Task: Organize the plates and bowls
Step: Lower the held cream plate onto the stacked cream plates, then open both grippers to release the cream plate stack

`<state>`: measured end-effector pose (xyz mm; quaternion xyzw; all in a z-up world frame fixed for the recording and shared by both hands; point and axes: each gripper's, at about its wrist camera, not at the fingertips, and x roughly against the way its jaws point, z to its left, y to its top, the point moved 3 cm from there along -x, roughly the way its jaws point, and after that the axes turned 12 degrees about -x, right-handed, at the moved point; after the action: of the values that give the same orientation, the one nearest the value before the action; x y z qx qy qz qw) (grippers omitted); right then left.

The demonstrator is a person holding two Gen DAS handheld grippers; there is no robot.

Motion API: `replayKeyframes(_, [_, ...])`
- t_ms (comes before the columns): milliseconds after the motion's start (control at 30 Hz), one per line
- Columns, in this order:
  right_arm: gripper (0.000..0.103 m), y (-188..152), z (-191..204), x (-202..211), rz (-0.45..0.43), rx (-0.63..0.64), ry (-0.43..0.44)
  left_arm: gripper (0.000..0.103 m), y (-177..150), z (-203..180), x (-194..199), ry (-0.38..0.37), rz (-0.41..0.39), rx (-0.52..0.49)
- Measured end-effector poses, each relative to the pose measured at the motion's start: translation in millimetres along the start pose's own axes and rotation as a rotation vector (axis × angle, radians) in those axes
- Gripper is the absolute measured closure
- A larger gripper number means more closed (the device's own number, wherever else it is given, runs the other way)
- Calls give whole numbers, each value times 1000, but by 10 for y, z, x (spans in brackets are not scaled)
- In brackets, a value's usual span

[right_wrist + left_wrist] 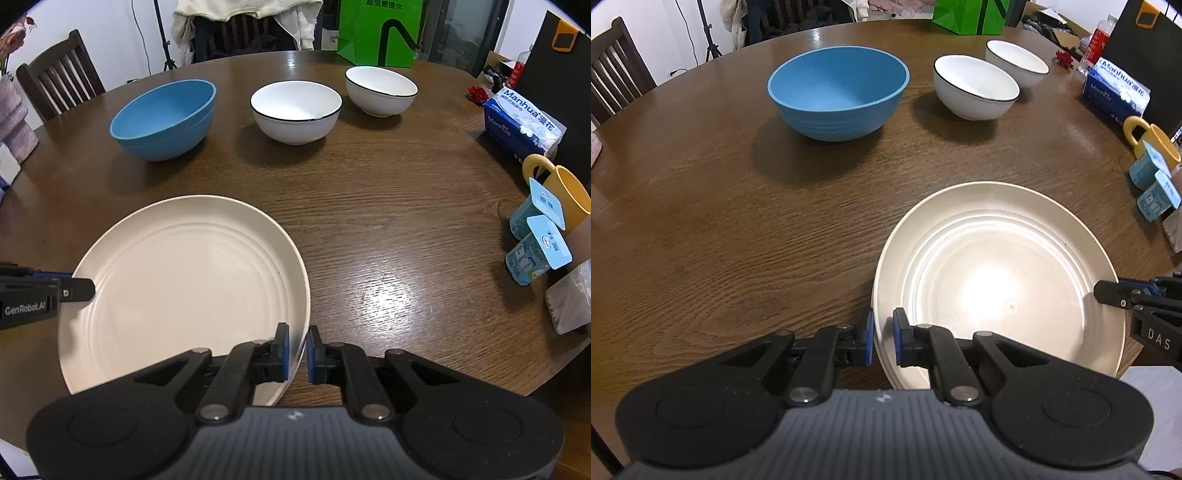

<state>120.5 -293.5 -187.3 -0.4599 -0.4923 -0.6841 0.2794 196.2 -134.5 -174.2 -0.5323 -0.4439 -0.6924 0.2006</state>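
**Inspector:** Nearest items first. Count them.

**Assistant:** One cream plate [997, 280] lies at the near edge of the round wooden table [720, 229]. In the left wrist view a second rim seems to show beneath it at the left side; whether that is another plate cannot be told. Farther back stand three bowls: one blue bowl [838, 92] and two white bowls with dark rims, the nearer white bowl [975, 86] and the farther white bowl [1017, 61].

**Inspector:** Gripper posture?

**Assistant:** Both point steeply down. The left gripper [882, 338] pinches the plate's left rim, one blue pad outside, one inside. The right gripper [297, 350] pinches the opposite rim in the same manner. Jaws on both are nearly together, with only the rim between.

**Inspector:** Edges and free room?

**Assistant:** Bare wood lies between the plate and the bowls. The right side is crowded: two yogurt cups [539, 236], a yellow mug [565, 188] and a blue tissue pack [524, 125] near the table's edge. A green bag [380, 31] stands at the far edge, a chair [59, 77] beyond it to the left.
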Motion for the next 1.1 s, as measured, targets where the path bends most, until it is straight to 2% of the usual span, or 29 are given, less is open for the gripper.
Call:
replayKeyframes(633, [93, -34, 96, -137, 20, 85, -48, 92, -6, -152, -88, 81, 34, -103])
replayKeyframes(1100, [92, -42, 45, -217, 44, 77, -59, 91, 17, -232, -122, 97, 62, -138])
